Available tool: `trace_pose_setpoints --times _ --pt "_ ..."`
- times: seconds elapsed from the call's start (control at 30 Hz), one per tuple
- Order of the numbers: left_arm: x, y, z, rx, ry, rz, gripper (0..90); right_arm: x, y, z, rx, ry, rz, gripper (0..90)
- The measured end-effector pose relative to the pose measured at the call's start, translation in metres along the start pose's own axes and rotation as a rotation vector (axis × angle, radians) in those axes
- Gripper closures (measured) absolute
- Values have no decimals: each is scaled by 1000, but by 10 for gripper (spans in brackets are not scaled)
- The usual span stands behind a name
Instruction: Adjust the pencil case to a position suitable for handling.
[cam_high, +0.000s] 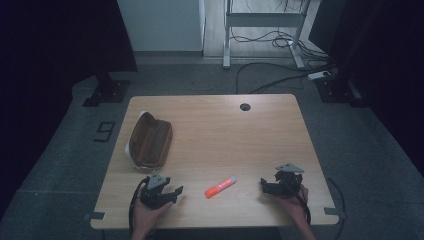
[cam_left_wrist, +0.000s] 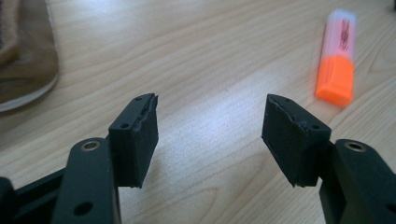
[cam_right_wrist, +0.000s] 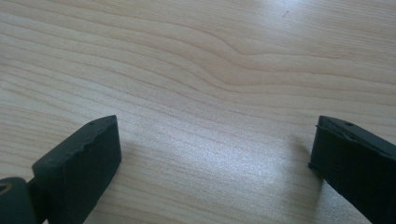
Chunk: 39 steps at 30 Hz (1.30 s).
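Lying near the front edge of the wooden table (cam_high: 210, 130), an orange highlighter (cam_high: 220, 186) with a pale, see-through cap sits on the bare wood between the two grippers, touched by neither. It is angled, its orange body toward the person and its cap end pointing away and to the right. The left gripper (cam_high: 172, 195), held in the person's left hand (cam_high: 147, 210), rests low over the table to the left of the highlighter, its jaws pointing toward it; they stand well apart with only wood grain between them, holding nothing. In the left gripper view the highlighter (cam_left_wrist: 337, 60) appears ahead and to the right of the open jaws, clear of both pads. The right gripper (cam_high: 264, 186), held in the right hand (cam_high: 295, 202), sits to the right of the highlighter with its jaws turned toward it; in the right gripper view they are spread wide over bare table and grip nothing. A brown pencil case (cam_high: 150, 139) lies toward the left side of the table, well apart from the highlighter and beyond the left gripper, with a light-coloured edge along its left side.
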<state>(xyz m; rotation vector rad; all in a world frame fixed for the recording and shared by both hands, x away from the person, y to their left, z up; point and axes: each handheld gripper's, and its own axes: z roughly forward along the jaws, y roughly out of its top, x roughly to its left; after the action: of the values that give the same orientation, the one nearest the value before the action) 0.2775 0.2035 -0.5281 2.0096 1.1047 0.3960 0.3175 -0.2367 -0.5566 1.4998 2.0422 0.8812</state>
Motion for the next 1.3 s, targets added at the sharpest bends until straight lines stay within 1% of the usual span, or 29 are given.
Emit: trace_pose_setpoints --times 0.1,0.13,0.17,0.3,0.4,0.53,0.67,0.73,0.8,0.83,0.97,1.07,1.1,1.17,1.3 --pt "-1 4 -4 -10 8 -7 365 0 0 0 -1 1 -1 18" --pt "-2 8 -9 -12 20 -3 370 0 -1 -1 -1 6 -6 20" --pt "-2 8 -9 -12 20 -3 371 0 -1 -1 -1 6 -6 20" --pt "-3 16 -21 -43 20 -19 373 0 -1 -2 1 13 -10 20" --pt "1 21 -28 -70 27 -29 371 0 -2 -2 -2 12 -11 22" --pt "6 21 -35 -88 44 -35 355 0 -2 -2 -1 10 -11 21" --pt "6 23 -44 -106 62 -18 351 1 -2 -2 -2 8 -11 23" --pt "7 25 -49 -106 64 -10 351 1 -2 -2 -2 7 -9 24" --pt "10 27 -56 -119 66 -12 349 1 -2 -2 -3 7 -10 24" --pt "10 27 -56 -119 66 -12 348 1 -2 -2 -3 7 -10 24" --pt "18 29 -66 -131 80 -23 341 1 -2 -2 -3 7 -10 24" --pt "26 29 -74 -139 101 -35 338 1 -2 -2 -3 8 -10 24" --pt "26 29 -74 -139 101 -35 337 1 -2 -2 -3 8 -10 24" --pt "31 30 -76 -138 119 -35 336 0 -2 -2 -3 10 -10 24" --pt "39 28 -79 -142 148 -51 336 0 -2 -2 -3 10 -10 24"
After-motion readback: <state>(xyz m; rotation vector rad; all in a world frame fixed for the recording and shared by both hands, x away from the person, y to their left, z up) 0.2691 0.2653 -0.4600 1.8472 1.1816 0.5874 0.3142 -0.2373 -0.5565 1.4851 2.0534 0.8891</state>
